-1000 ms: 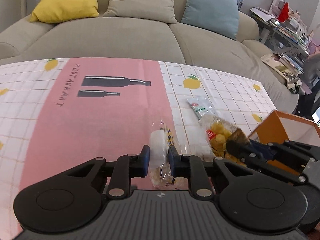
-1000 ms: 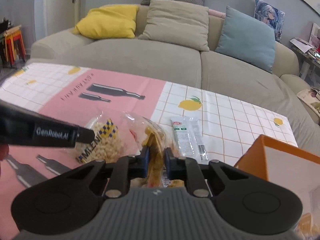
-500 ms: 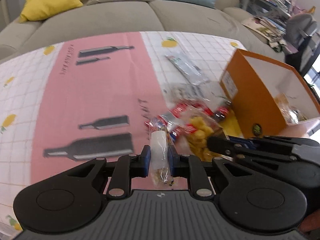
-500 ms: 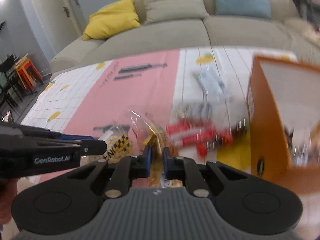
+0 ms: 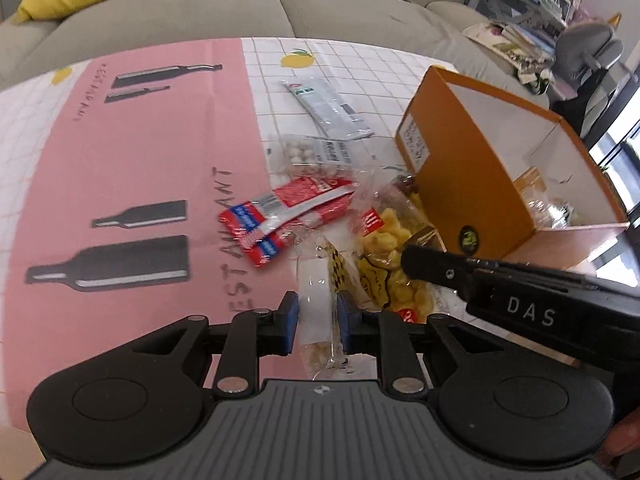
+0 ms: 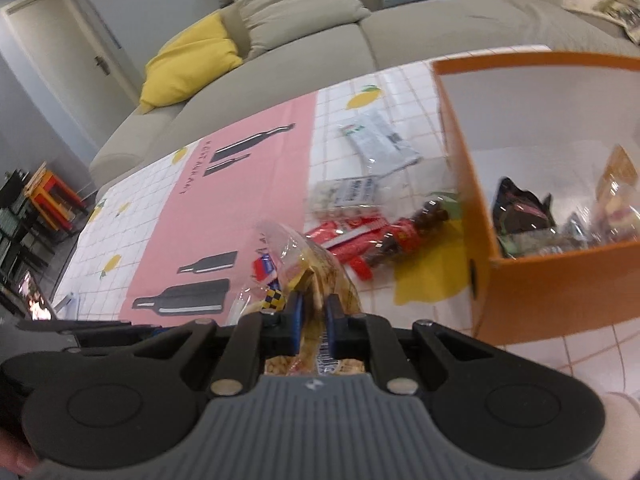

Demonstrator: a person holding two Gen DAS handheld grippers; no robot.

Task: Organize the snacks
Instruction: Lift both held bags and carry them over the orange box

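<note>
My left gripper [image 5: 316, 316] points down over the pink tablecloth [image 5: 140, 184], its jaws opening. A clear snack bag [image 5: 316, 296] with a white label and a yellow-black checked mark still stands between the pads, with thin gaps on both sides. My right gripper [image 6: 313, 316] is shut on a clear bag of yellow puffs [image 6: 316, 276], close beside the left one. In the left wrist view the right gripper [image 5: 420, 258] pinches that puff bag [image 5: 388, 264]. The orange box [image 5: 460, 168], open-topped with several packets inside, stands just to the right.
Loose on the cloth lie red packets [image 5: 288, 208], a bag of white balls [image 5: 308, 152], a silver-white sachet [image 5: 328, 108] and a bag of brown nuts [image 6: 424, 220]. A grey sofa [image 5: 200, 12] runs behind the table. The box wall [image 6: 560, 280] is near my right gripper.
Both grippers carried their bags toward the orange box and tipped further down. The right one rolled. The left pads have parted slightly around the clear bag.
</note>
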